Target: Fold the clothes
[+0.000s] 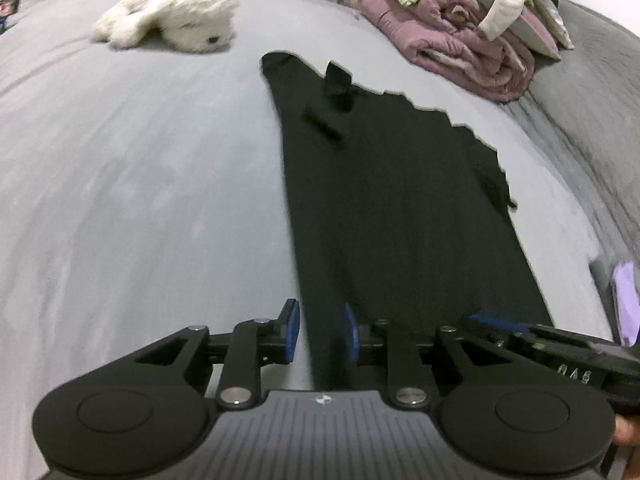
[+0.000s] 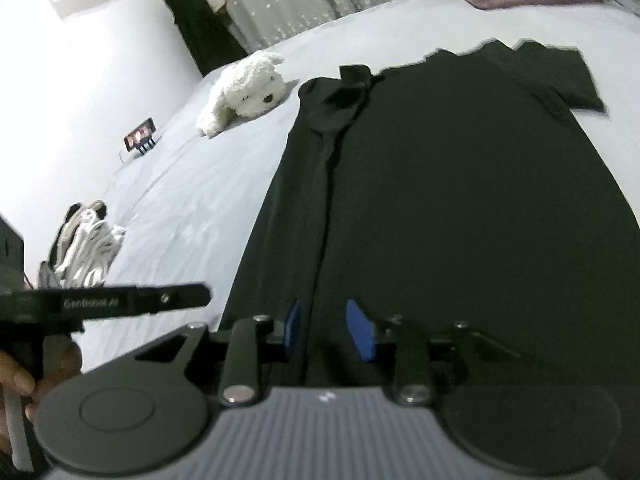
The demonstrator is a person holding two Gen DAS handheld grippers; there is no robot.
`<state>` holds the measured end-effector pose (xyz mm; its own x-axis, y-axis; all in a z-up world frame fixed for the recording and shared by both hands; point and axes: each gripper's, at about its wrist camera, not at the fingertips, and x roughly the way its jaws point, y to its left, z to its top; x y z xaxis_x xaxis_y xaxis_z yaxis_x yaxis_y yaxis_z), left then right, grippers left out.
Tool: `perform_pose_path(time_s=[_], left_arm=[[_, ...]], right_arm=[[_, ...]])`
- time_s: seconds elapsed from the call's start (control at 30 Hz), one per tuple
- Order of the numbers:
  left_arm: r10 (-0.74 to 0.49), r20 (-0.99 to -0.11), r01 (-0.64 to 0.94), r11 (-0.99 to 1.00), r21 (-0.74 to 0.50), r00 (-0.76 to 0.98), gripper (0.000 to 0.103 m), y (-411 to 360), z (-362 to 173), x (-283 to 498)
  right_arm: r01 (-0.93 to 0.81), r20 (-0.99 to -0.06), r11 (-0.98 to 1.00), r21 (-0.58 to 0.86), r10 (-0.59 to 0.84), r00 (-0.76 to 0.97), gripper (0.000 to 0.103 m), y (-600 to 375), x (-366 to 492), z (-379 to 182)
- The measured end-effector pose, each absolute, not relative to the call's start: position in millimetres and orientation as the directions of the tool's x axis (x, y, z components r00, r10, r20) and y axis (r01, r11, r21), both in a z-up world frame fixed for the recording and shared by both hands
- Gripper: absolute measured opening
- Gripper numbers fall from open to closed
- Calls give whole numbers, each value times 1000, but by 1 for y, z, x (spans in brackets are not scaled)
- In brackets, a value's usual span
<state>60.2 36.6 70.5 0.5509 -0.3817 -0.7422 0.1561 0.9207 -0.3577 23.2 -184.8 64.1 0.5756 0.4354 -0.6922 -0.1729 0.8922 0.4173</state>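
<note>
A black T-shirt [image 1: 392, 200] lies flat on the grey bed, its left side folded inward, collar at the far end. It also shows in the right wrist view [image 2: 460, 200], with one sleeve spread at the far right. My left gripper [image 1: 322, 332] is open just above the shirt's near left edge, holding nothing. My right gripper [image 2: 332, 332] is open over the near hem, beside the lengthwise fold line, holding nothing. The right gripper shows at the right of the left wrist view [image 1: 532, 336]; the left one shows at the left of the right wrist view [image 2: 120, 300].
A white plush dog [image 1: 172, 16] lies on the bed [image 1: 120, 200] far left of the shirt. A pile of pink and green bedding [image 1: 472, 32] sits far right. A phone on a stand [image 2: 140, 138] and white straps [image 2: 84, 240] lie at the bed's left edge.
</note>
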Motion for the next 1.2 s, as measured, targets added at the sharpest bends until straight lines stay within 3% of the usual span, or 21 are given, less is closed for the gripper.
perform_pose_path(time_s=[0.23,0.43,0.53,0.6,0.63,0.67,0.7,0.73,0.8,0.97,1.03,1.13,1.17,1.2], left_arm=[[-430,-726,138,894,-427,537,23,40,40,81],[-443,-715,167,890,-425,541,24,41,44,81],[-436,-724,171,895,-413,535,24,40,40,82],[-432,-726,178,898,-403,535,24,38,40,82],[-430,-727,183,899,-398,535,24,37,40,82],[-430,-727,189,900,-393,535,25,36,41,81],[-431,-727,192,899,-393,535,26,36,41,81],[-434,-726,194,898,-394,534,26,37,41,81],[-437,-725,192,896,-400,532,27,37,40,81],[-427,-730,204,902,-379,533,28,34,38,80],[-412,-735,226,911,-345,539,28,30,38,78],[-388,-741,257,921,-291,548,29,23,38,76],[-380,-743,268,924,-273,551,29,21,38,75],[-374,-745,266,926,-269,551,29,21,38,76]], right_arm=[[-184,-740,916,357,398,542,52,-175,131,70],[-100,-737,882,461,443,511,57,-162,236,62],[-63,-746,879,472,436,502,64,-151,274,55],[-57,-789,916,398,373,487,70,-136,291,47],[-79,-805,935,346,339,487,69,-128,294,44],[-105,-817,951,292,306,489,58,-119,296,42],[-132,-828,962,237,271,492,30,-111,298,40],[-142,-828,967,210,253,500,20,-110,298,40],[-146,-817,969,198,246,521,14,-113,300,43],[-201,-714,912,356,405,572,13,-144,296,54],[-190,-728,903,386,425,539,14,-149,306,44],[-154,-756,907,393,414,508,21,-155,313,28],[-149,-749,909,390,407,522,30,-158,311,26],[-133,-738,916,380,387,553,49,-161,306,28]])
